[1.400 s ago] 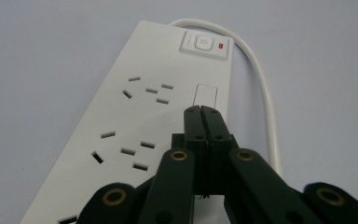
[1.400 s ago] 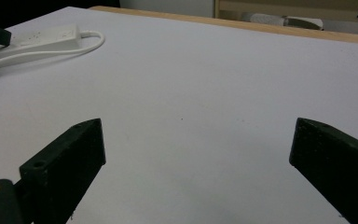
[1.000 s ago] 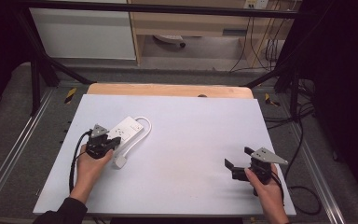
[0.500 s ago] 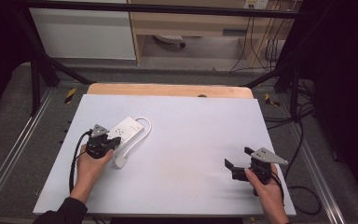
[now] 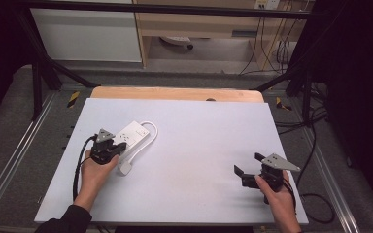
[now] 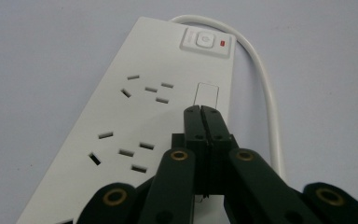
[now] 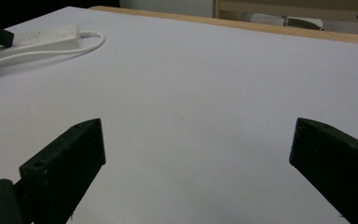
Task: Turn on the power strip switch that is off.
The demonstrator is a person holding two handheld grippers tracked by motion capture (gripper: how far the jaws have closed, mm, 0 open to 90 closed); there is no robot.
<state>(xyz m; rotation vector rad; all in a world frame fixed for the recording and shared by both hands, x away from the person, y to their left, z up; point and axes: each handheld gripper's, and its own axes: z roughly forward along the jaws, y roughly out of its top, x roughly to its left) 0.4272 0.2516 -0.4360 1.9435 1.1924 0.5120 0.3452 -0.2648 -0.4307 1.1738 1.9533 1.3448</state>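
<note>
A white power strip [image 5: 132, 133] lies at the left of the white table [image 5: 199, 131], its white cable [image 5: 145, 141] looping round to a plug [image 5: 125, 168]. My left gripper [image 5: 120, 145] is shut with nothing between its jaws. In the left gripper view its closed tips [image 6: 200, 112] point at the strip's face [image 6: 135, 107], beside a small rectangular recess and short of the switch [image 6: 204, 39]; whether they touch it I cannot tell. My right gripper [image 5: 247, 164] rests at the front right, open and holding nothing [image 7: 198, 140]. The strip [image 7: 42, 35] lies far off in its view.
A wooden strip [image 5: 175, 93] runs along the table's far edge. Black frame bars and a white cabinet [image 5: 87, 34] stand behind it. Cables [image 5: 315, 145] trail over the floor on the right. Bare table surface lies between the two grippers.
</note>
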